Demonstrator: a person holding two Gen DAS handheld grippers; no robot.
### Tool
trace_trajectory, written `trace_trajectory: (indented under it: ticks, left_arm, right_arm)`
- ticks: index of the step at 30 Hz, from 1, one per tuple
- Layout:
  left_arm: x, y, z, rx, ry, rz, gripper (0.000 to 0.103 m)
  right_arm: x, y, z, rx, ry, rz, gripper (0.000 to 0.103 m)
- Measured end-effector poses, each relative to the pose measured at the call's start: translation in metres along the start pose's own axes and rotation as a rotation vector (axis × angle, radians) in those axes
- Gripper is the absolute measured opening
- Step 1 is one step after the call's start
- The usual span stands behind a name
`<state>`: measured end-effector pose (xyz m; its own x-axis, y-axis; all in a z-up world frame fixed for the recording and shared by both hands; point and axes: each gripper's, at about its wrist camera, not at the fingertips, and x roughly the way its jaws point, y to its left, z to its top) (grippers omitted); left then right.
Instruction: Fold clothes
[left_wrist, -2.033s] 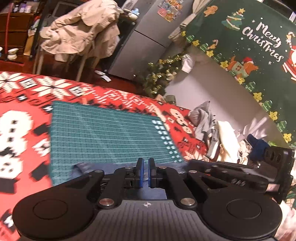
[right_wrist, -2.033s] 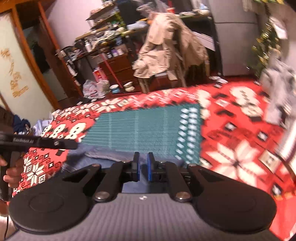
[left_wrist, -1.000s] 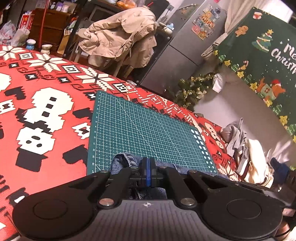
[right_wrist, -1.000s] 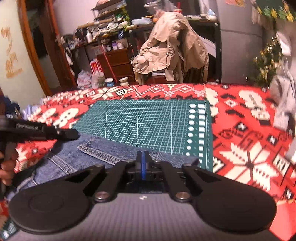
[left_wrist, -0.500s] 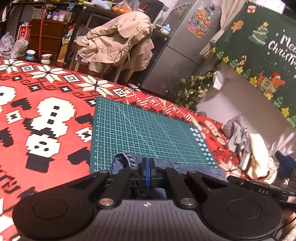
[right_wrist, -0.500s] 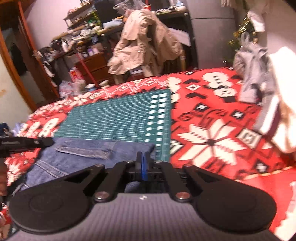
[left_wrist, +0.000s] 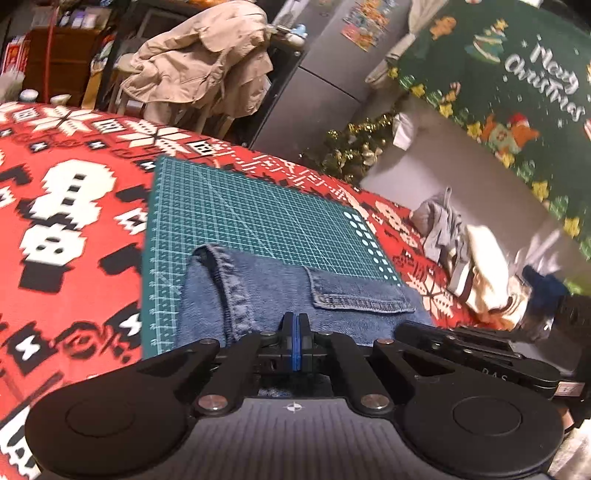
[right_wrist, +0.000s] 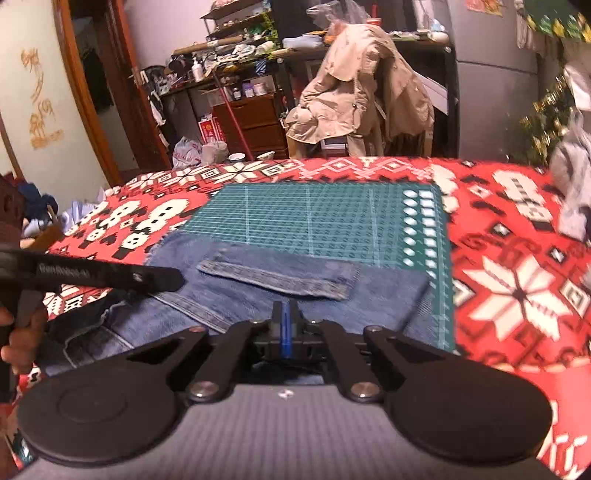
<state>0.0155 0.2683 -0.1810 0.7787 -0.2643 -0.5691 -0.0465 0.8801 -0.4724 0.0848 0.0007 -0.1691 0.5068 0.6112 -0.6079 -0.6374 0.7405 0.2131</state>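
1. my left claw (left_wrist: 295, 341) has its blue pads pressed together; whether denim is pinched between them i can't tell.
2. my right claw (right_wrist: 285, 332) is pressed together too, low over the same cloth.
3. the jeans (left_wrist: 266, 291) lie on the near part of the mat (left_wrist: 240, 214): soft blue denim, thick stitched seam, hemmed flap.
4. the gridded green mat lies flat on a red knit-pattern blanket (left_wrist: 66, 206).

Red patterned bedspread (left_wrist: 74, 229), green cutting mat (left_wrist: 258, 218), jeans (left_wrist: 273, 291)
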Motion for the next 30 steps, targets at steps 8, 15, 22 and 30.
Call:
trace_trajectory:
  ticks: [8,15,22,30]
  left_arm:
    - [-0.023,-0.007,-0.005,0.010,-0.037,0.016,0.002]
    - [-0.025,-0.042,-0.003,0.085,-0.025,-0.069,0.002]
    - [-0.006,-0.031,-0.032,0.079,0.035,-0.068,0.003]
    - [-0.032,-0.010,-0.048,0.010,0.036,-0.051,0.003]
  right_arm:
    - [-0.028,-0.036,-0.011,0.118,0.015,-0.107,0.002]
    - [-0.049,0.000,0.000,0.054,-0.055,0.025,0.003]
    - [-0.004,0.040,-0.013,-0.055,0.030,0.053,0.004]
    - [-0.031,-0.002,-0.027,0.026,0.037,0.029,0.000]
